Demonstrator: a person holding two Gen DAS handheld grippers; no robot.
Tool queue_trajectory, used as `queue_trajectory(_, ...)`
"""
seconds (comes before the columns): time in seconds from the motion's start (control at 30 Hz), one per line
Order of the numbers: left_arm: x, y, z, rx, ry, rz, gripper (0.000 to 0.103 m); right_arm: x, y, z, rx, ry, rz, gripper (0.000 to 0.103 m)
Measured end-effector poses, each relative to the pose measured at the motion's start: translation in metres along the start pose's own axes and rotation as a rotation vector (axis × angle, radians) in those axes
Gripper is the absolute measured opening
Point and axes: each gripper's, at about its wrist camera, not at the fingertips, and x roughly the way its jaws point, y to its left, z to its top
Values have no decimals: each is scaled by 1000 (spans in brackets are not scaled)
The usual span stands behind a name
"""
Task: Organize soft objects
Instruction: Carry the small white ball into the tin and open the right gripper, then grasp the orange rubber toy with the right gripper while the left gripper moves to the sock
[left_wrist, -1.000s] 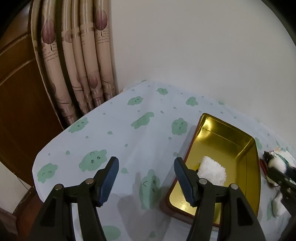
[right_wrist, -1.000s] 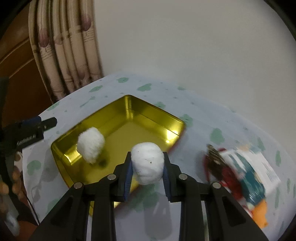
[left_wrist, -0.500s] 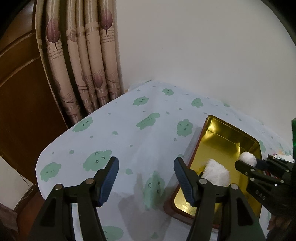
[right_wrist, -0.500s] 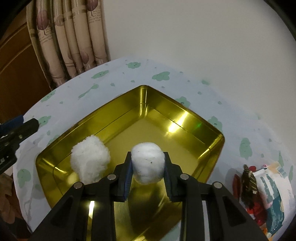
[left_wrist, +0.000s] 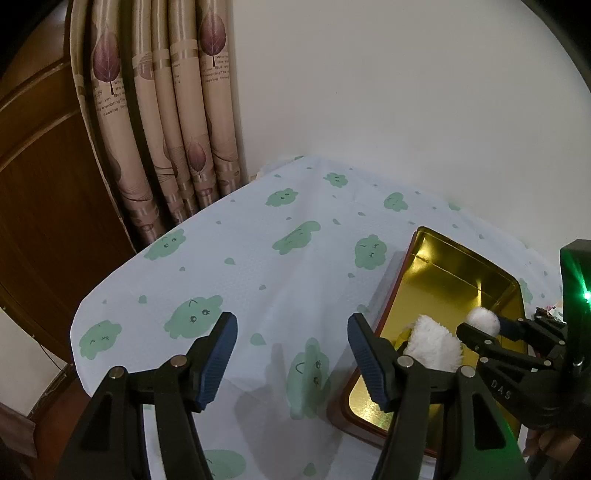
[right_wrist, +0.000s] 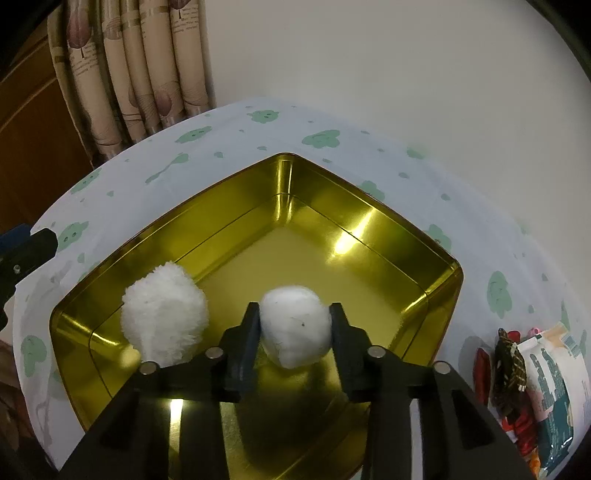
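**Right gripper over the gold tin, ball between its opening jaws**

I hold the right gripper (right_wrist: 294, 325) above the near part of the tin (right_wrist: 439, 291). Its jaws are opening; the smooth white ball (right_wrist: 294, 325) sits between them, the pads still at its sides. A fluffy pom (right_wrist: 164, 314) lies in the tin just left of the ball, near the tin's left wall. The far half of the tin floor is bare, bounded by upright walls on all sides.

My left gripper (left_wrist: 291, 354) hangs with jaws wide apart and nothing between them, over the cloth (left_wrist: 258, 251) left of the tin. From there I see the tin's near left edge just beside my right finger (left_wrist: 369, 365), the pom (left_wrist: 434, 347) behind it.

Right of the tin, on the cloth, lie a dark scaly item (right_wrist: 511, 365) and a printed packet (right_wrist: 554, 373), near the tin's right wall. Curtains (left_wrist: 166, 122) hang at the far left, beyond the table edge; a plain wall stands behind the table's far side.
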Motion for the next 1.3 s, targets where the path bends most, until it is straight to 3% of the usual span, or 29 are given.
queue_trajectory(0.07, 0, 0, 0, -2, 1, 0, 64, -1, 1, 0, 2, -5, -3, 47)
queue_trajectory(0.13, -1, 0, 1, -3, -5, 3, 64, -4, 1, 1, 2, -17, -7, 60)
queue_trajectory(0.2, -1, 0, 1, -2, -7, 5, 64, -8, 2, 2, 0, -29, -12, 63)
queue_trajectory(0.5, 0, 0, 2, 1, -3, 4, 64, -36, 3, 2, -5, -68, -13, 64)
queue_trajectory(0.77, -1, -3, 1, 17, -10, 9, 64, -90, -10, -25, 13, -130, 7, 64)
queue_trajectory(0.9, -3, -7, 0, 32, -17, 12, 64, -117, -35, -47, 64, -152, -10, 64)
queue_trajectory(1.3, -15, -25, -5, 110, -47, -10, 64, -170, -164, -138, 281, -129, -228, 67)
